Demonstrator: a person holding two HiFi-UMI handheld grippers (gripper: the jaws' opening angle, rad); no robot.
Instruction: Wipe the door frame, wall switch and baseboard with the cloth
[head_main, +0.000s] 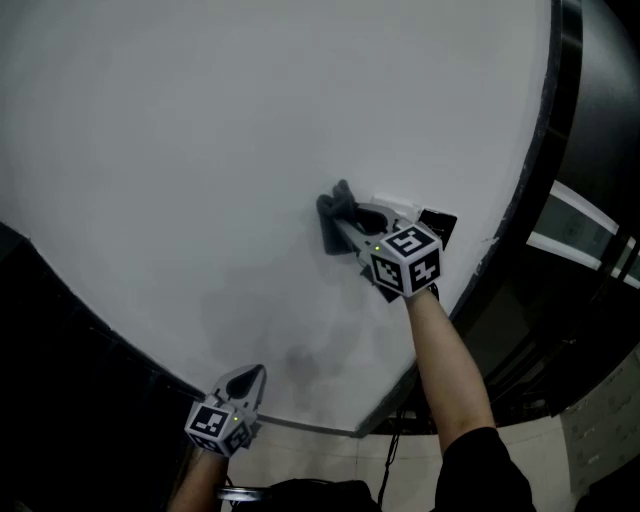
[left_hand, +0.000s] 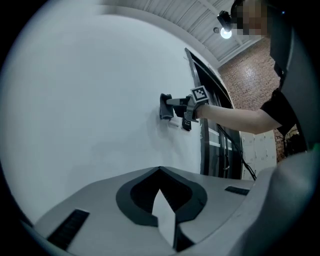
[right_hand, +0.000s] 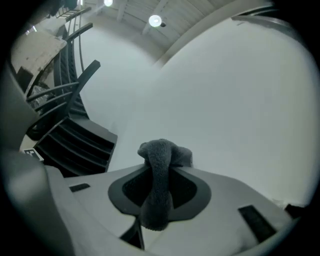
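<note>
Cloth (right_hand: 159, 175) is pinched in my right gripper (head_main: 340, 222), bunched past its tips against wall (head_main: 200, 150). Risk: hard rubbing could drag it out, so jaws scrape paint. Left gripper (head_main: 245, 383) is pressed together, empty.

Wall (head_main: 250, 120): plain white, unmarked, and fills most of the head view. Its right edge meets a dark door frame (head_main: 547, 120).

Right of the frame: a dark panel (head_main: 600, 110) crossed by two pale bands (head_main: 575, 205).

Floor (head_main: 600, 450): pale tile, near right. A black cable (head_main: 398, 435) runs down beside the frame's foot.

Near left of the wall: an unlit black area (head_main: 70, 400); no detail can be made out.

Ceiling (left_hand: 170, 17): white slats, with one round lamp (left_hand: 226, 33) lit. A red brick wall (left_hand: 250, 75) stands far right, beyond the frame.

Right gripper view: a second lit lamp (right_hand: 155, 20) overhead, and a dark stepped structure (right_hand: 75, 142) with rails (right_hand: 55, 90) at left.
</note>
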